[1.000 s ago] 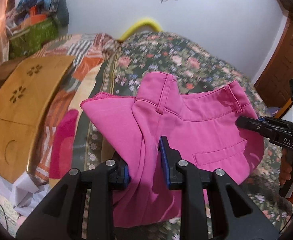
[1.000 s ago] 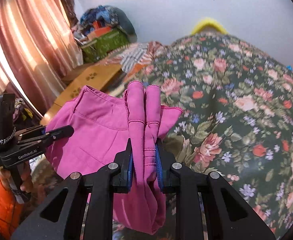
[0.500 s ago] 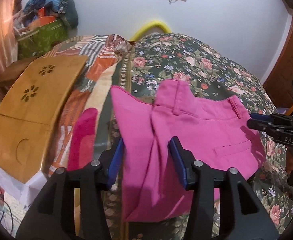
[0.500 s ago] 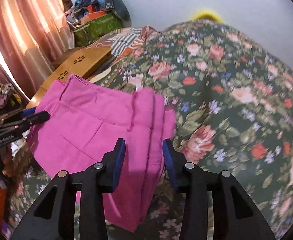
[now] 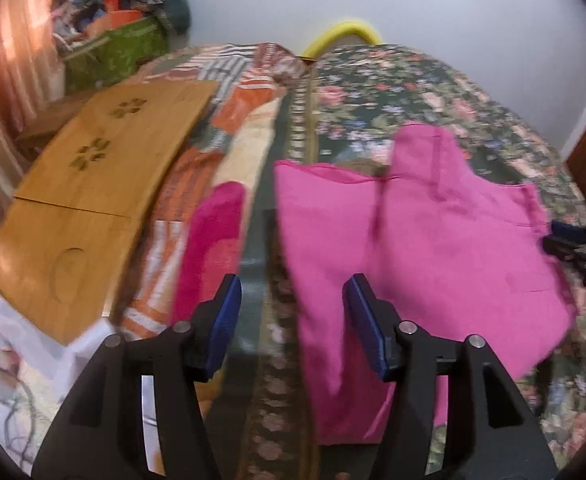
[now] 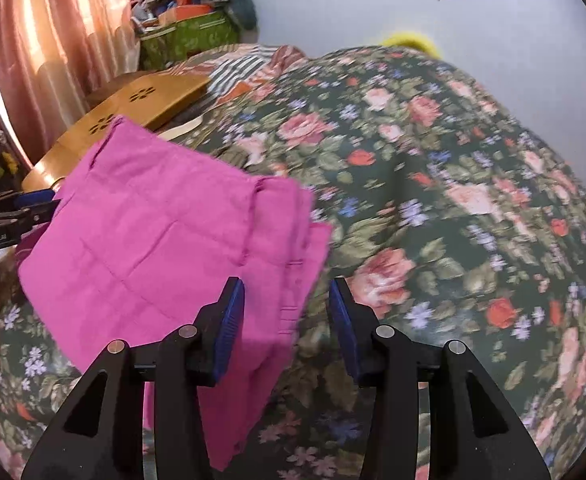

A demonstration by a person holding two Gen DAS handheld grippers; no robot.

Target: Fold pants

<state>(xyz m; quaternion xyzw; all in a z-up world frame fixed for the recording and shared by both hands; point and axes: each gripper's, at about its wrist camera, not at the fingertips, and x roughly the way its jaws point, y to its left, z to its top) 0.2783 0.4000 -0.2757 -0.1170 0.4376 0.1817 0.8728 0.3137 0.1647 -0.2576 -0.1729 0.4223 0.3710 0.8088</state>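
The pink pants [image 5: 421, 248] lie folded on the floral bedspread [image 5: 393, 92], waistband toward the far side. My left gripper [image 5: 293, 320] is open and empty, above the pants' left edge. In the right wrist view the pants [image 6: 165, 248] lie at the left, and my right gripper [image 6: 287, 320] is open and empty over their right edge. The right gripper's tips show at the right edge of the left wrist view [image 5: 577, 240]. The left gripper shows at the left edge of the right wrist view [image 6: 9, 216].
A wooden lap tray [image 5: 93, 192] lies on the bed's left side over a striped patchwork quilt [image 5: 237, 92]. A second pink cloth [image 5: 213, 240] lies beside the pants. A green bag with clothes [image 5: 113, 48] stands by the curtain [image 6: 45, 52]. A yellow hoop [image 5: 345, 32] leans behind the bed.
Both grippers opened and let go of the pants. The pants dropped flat onto the bedspread. Both grippers drew back a little and opened wider.
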